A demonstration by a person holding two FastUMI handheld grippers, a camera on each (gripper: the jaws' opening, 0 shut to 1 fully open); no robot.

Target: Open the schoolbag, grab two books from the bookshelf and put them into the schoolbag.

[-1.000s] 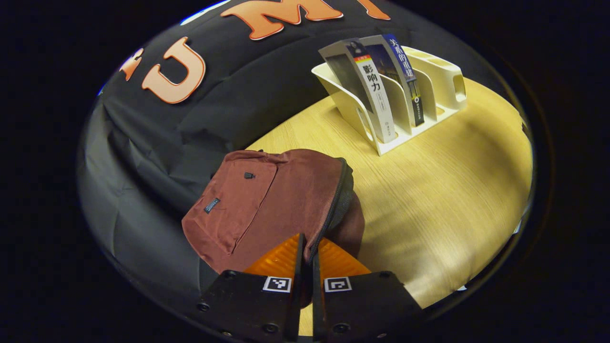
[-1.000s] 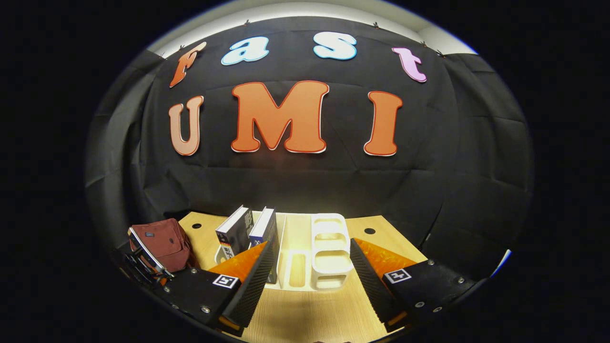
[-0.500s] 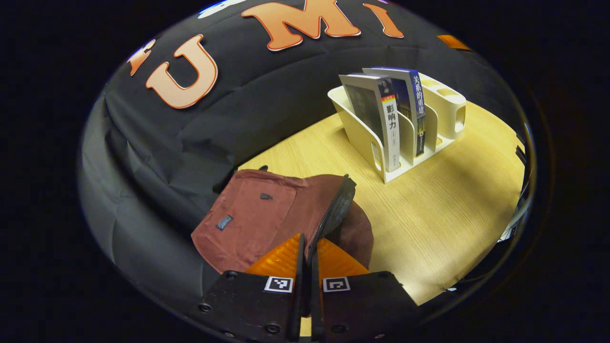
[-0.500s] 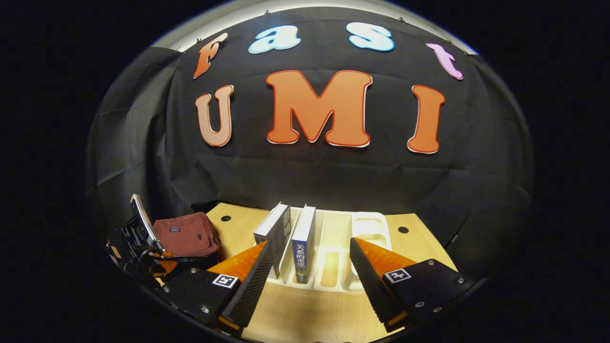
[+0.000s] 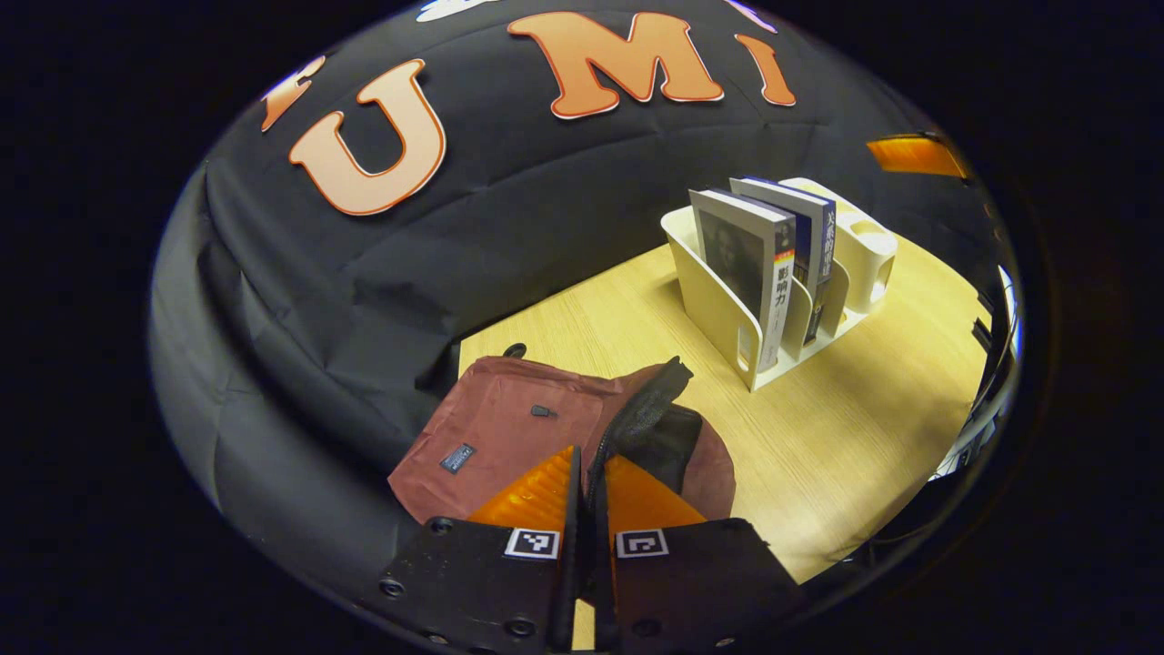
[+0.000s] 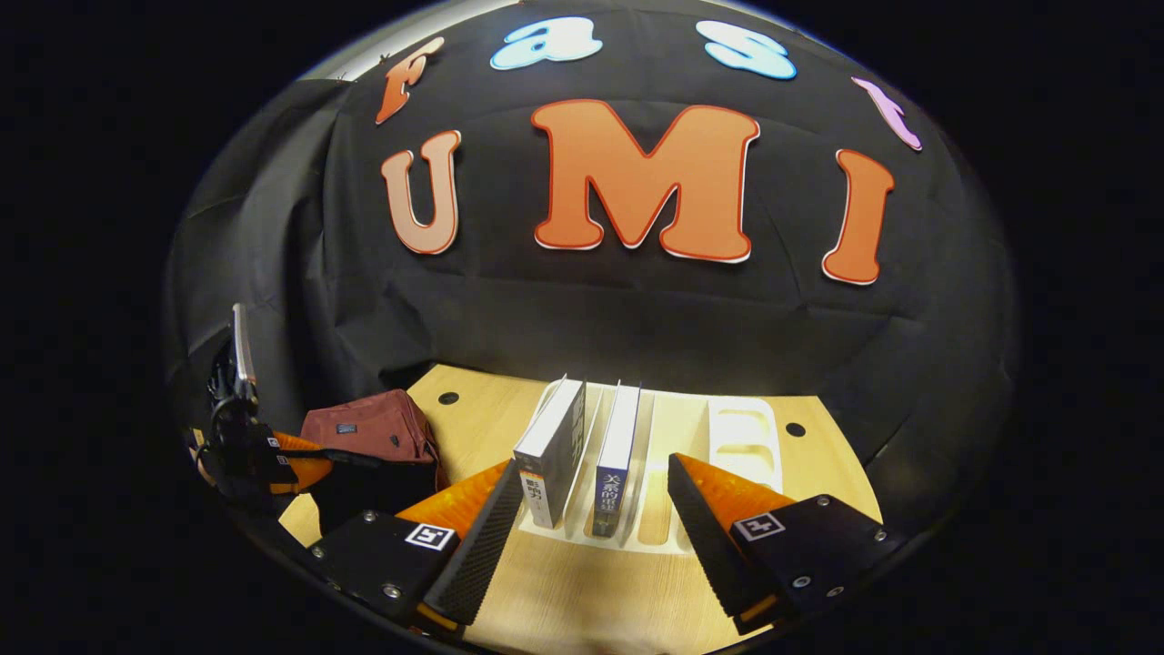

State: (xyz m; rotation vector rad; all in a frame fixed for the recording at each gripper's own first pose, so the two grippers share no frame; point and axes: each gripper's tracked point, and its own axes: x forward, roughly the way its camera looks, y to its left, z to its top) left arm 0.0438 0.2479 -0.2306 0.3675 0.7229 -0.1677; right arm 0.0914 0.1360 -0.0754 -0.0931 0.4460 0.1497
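Holding the bag (image 5: 509,428) open is our job on the left side right now, and we judge it done best by lifting the flap up and back without dragging the whole bag across the table (image 5: 873,428). In the left gripper view the left gripper (image 5: 588,473) has its fingers pressed nearly together, pinching the dark zip edge (image 5: 637,418) of the bag between them, and the mouth gapes dark just beyond. We want that gap kept wide, since 2 books have to drop in.

The right gripper (image 6: 589,496) sits spread wide, nothing between its fingers, aimed at the rack (image 6: 691,437). We would line it up square on 1 spine, close on the top of the book, and lift straight up so the rack stays put.

Now the bag: dark red cloth, soft and slumped, with a front pocket and a small patch, lying at the table's near left corner against the black cloth wall. The rack is pale plastic with slanted slots, well apart from the bag. 2 books (image 5: 755,264) stand in neighbouring slots, leaning a little, spines toward us in the right gripper view.
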